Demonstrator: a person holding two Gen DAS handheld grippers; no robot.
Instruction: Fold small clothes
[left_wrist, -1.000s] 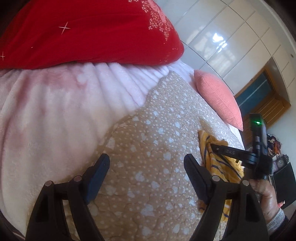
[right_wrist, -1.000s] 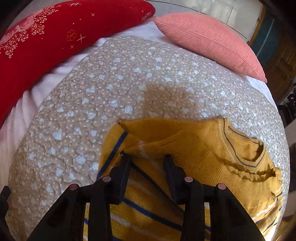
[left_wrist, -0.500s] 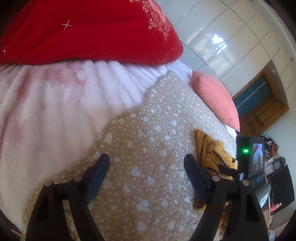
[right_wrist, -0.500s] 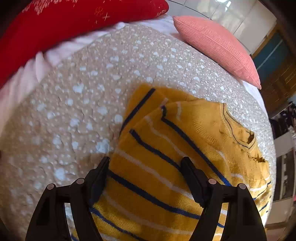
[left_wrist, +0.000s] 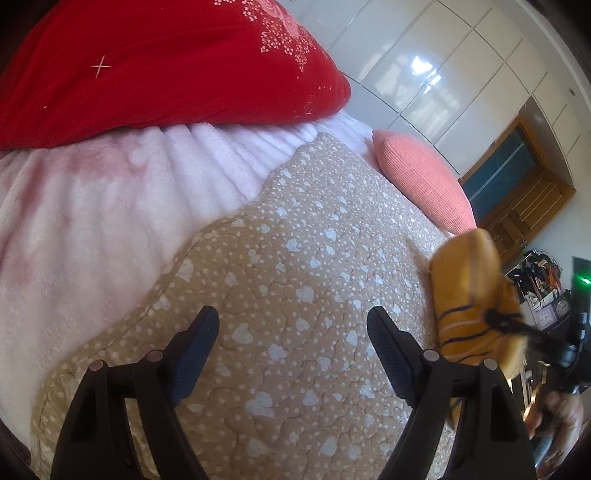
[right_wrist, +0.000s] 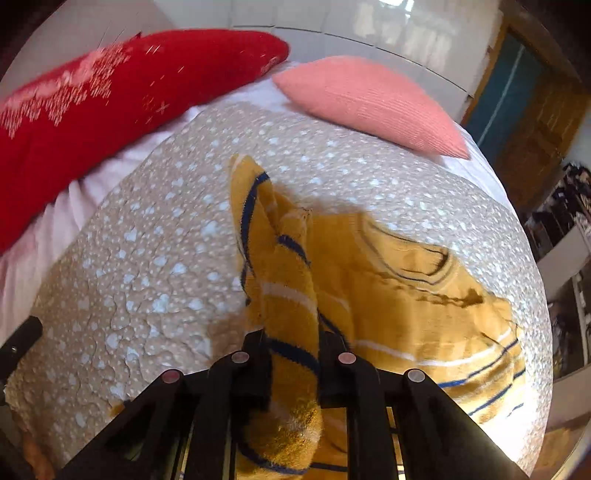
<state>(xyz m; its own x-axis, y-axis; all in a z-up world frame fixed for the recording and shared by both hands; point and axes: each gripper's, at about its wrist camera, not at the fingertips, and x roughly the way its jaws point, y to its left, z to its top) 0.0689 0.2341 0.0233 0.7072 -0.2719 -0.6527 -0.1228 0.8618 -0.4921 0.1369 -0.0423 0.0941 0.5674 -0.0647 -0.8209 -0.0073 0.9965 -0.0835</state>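
A small mustard-yellow knit sweater (right_wrist: 399, 295) with blue and white stripes lies on the tan heart-print quilt (right_wrist: 147, 258). My right gripper (right_wrist: 293, 354) is shut on a striped part of the sweater and lifts it off the quilt; the rest, with the neck opening, lies to the right. In the left wrist view the lifted sweater (left_wrist: 469, 291) hangs at the far right, held by the right gripper (left_wrist: 498, 325). My left gripper (left_wrist: 291, 343) is open and empty over bare quilt (left_wrist: 295, 258), well left of the sweater.
A red pillow (left_wrist: 166, 62) lies at the back on a pale pink fleece blanket (left_wrist: 92, 206). A salmon pillow (right_wrist: 369, 103) lies at the quilt's far edge. White cupboards, a wooden door and cluttered shelves stand beyond the bed on the right.
My right gripper was open over the sweater, then shut on a striped fold and raised it. The left gripper stayed open over the quilt.
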